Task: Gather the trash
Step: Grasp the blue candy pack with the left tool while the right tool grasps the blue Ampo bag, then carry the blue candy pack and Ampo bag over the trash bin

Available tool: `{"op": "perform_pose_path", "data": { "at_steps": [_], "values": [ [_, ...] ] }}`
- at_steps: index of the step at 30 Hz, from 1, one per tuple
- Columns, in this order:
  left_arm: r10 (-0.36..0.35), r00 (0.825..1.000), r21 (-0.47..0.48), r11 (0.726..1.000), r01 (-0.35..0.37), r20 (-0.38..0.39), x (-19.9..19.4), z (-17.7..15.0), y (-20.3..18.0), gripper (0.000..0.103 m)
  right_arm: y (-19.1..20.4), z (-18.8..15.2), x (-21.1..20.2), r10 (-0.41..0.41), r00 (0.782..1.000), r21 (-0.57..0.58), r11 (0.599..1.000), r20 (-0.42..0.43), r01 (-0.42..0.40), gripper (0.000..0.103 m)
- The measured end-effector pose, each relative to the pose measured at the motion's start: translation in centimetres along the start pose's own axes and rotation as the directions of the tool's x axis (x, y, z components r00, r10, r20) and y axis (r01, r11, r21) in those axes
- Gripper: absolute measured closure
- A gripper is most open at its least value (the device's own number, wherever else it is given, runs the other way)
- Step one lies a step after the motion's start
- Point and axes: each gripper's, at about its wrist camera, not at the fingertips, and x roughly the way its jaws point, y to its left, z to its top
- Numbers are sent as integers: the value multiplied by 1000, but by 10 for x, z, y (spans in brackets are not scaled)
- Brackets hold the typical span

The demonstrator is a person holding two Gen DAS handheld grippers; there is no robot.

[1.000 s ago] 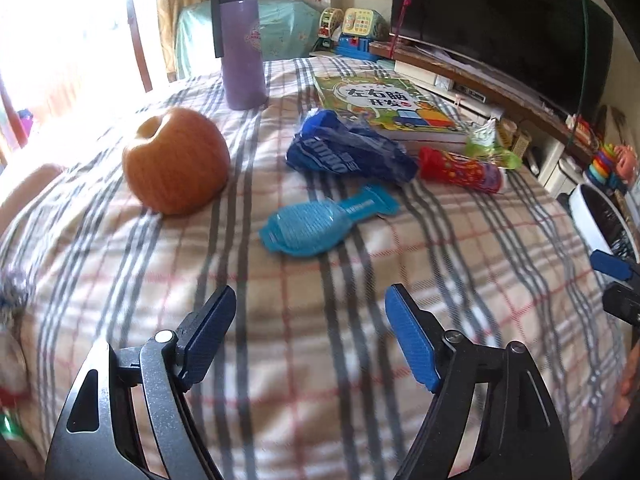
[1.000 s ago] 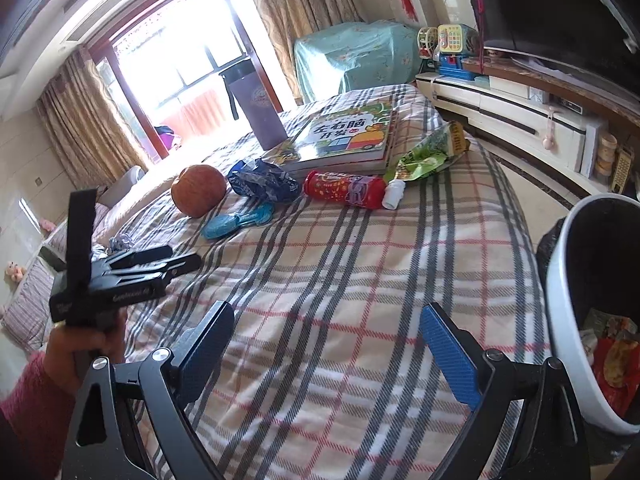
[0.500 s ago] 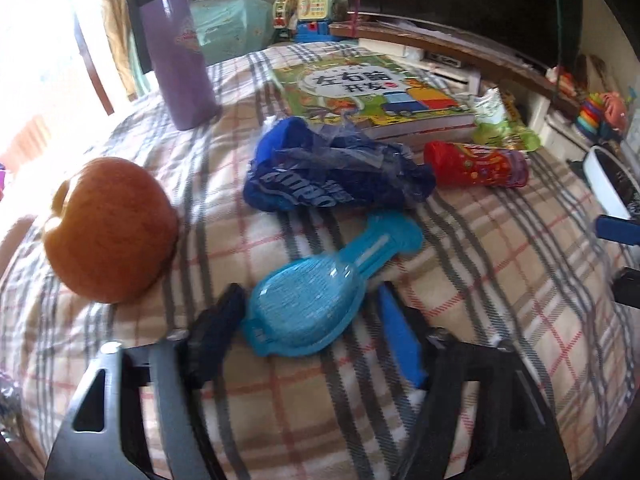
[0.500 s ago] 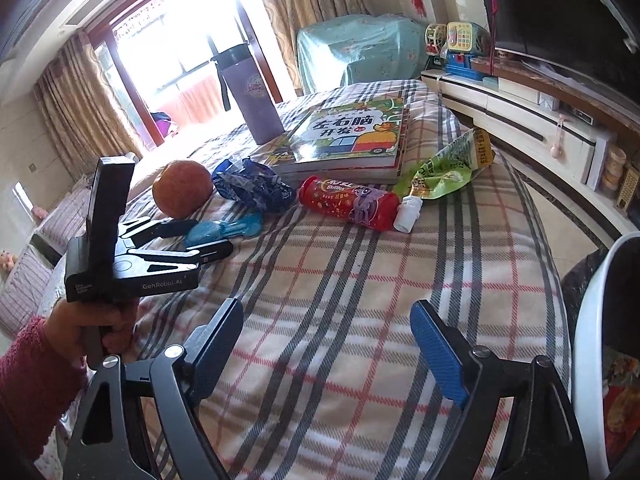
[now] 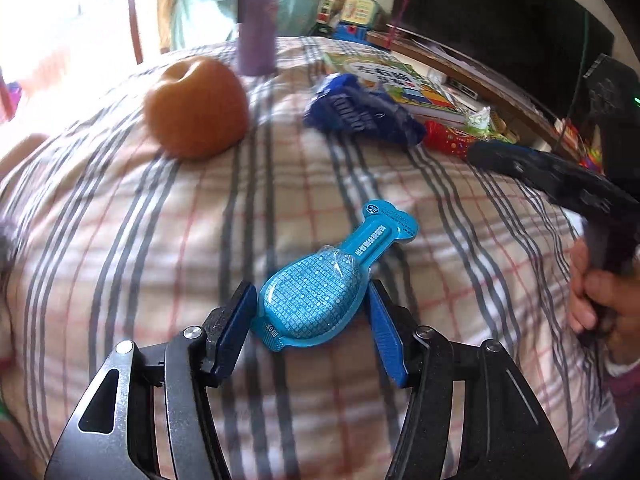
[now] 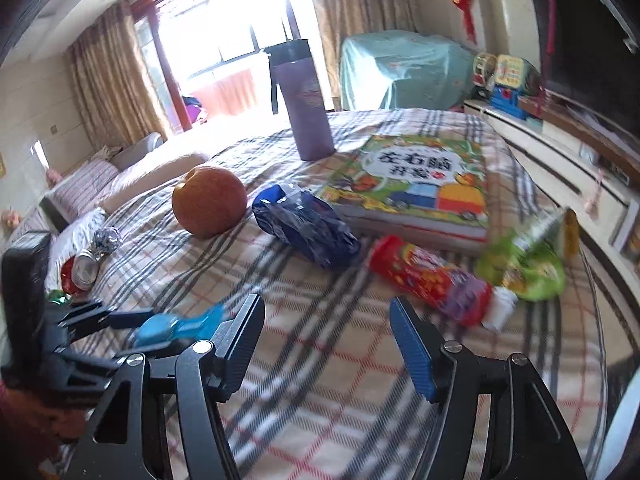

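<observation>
A light blue spoon-shaped wrapper (image 5: 320,292) lies on the plaid bed cover (image 5: 160,240). My left gripper (image 5: 310,312) has its jaws closed in on the wrapper's round end, both pads against its sides; it also shows in the right wrist view (image 6: 168,326). My right gripper (image 6: 326,342) is open and empty above the cover. A dark blue crumpled bag (image 6: 308,224), a red snack tube (image 6: 432,280) and a green wrapper (image 6: 524,264) lie ahead of it.
An apple (image 6: 210,200), a purple bottle (image 6: 304,108) and a picture book (image 6: 416,184) sit on the bed. A crushed can (image 6: 82,270) and foil ball (image 6: 106,238) lie at the left. A cabinet (image 6: 568,160) runs along the right.
My left gripper has closed its jaws around the light blue wrapper. My right gripper has moved forward toward the red tube and dark blue bag.
</observation>
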Motion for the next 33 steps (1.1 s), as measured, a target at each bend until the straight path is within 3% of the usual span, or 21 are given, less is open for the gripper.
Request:
{"op": "perform_pose_path", "data": {
  "at_steps": [4, 7, 10, 11, 12, 13, 17, 24, 33],
  "values": [
    [11, 999, -70, 998, -9, 37, -10, -23, 3, 47, 3, 16, 22, -3, 1000, -13, 1000, 19, 3, 36],
    [47, 998, -54, 998, -44, 50, -10, -27, -5, 47, 7, 27, 42, -11, 1000, -45, 999, -2, 11, 36],
    [30, 998, -65, 998, -26, 54, -10, -26, 1, 47, 12, 32, 63, -31, 999, -68, 997, -43, 28, 39],
    [23, 998, -70, 997, -19, 56, -10, -27, 3, 47, 13, 32, 66, -38, 998, -75, 997, -51, 34, 60],
    [17, 998, -74, 997, -13, 59, -11, -27, 4, 47, 14, 31, 67, -45, 997, -79, 996, -55, 41, 75],
    [16, 998, -75, 997, -12, 60, -11, -27, 4, 47, 15, 30, 66, -55, 997, -84, 995, -62, 50, 80],
    [28, 998, -67, 997, -24, 59, -12, -27, 3, 48, 19, 17, 40, -31, 999, -56, 998, -42, 28, 87],
    [40, 997, -58, 998, -37, 60, -17, -29, -5, 55, 19, -24, -41, 23, 1000, 36, 999, -5, -23, 87],
    [-99, 993, 2, 995, 99, 71, -37, -42, -80, 56, -14, -75, -116, -15, 1000, 163, 987, 9, 13, 87]
  ]
}}
